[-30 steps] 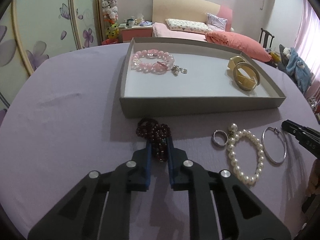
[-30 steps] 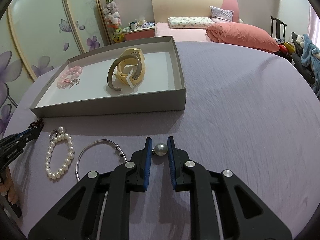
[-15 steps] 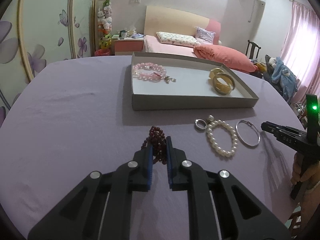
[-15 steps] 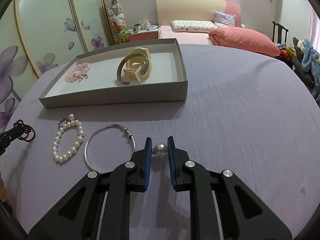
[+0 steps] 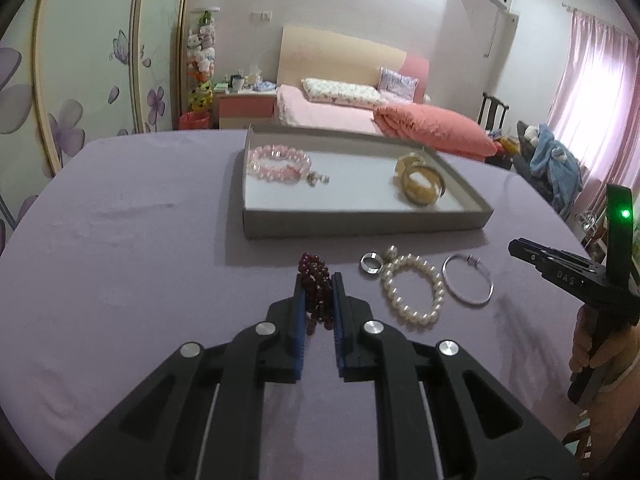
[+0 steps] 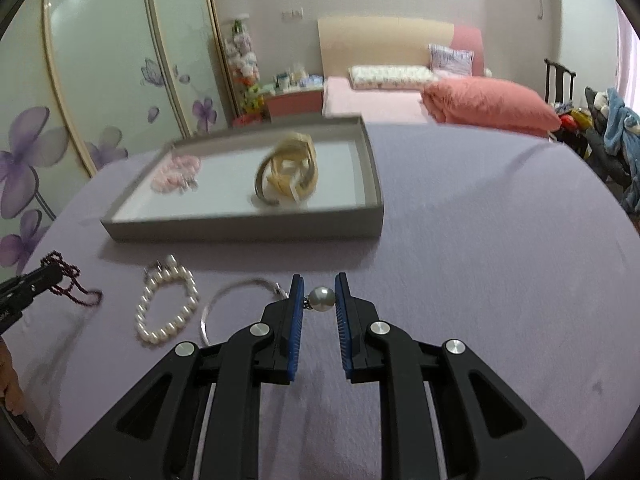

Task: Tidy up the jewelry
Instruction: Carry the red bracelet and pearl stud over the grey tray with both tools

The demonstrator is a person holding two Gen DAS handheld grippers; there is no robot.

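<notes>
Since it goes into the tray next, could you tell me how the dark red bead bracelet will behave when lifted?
Probably floppy: the dark red bead bracelet droops from the left hand-held gripper. Likely light, and its round beads may slip.

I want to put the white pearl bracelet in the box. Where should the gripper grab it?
The white pearl bracelet lies flat as an open loop. Probably come from above and pinch one side of the strand, one finger inside the loop, one outside, on the near side away from the ring.
</notes>
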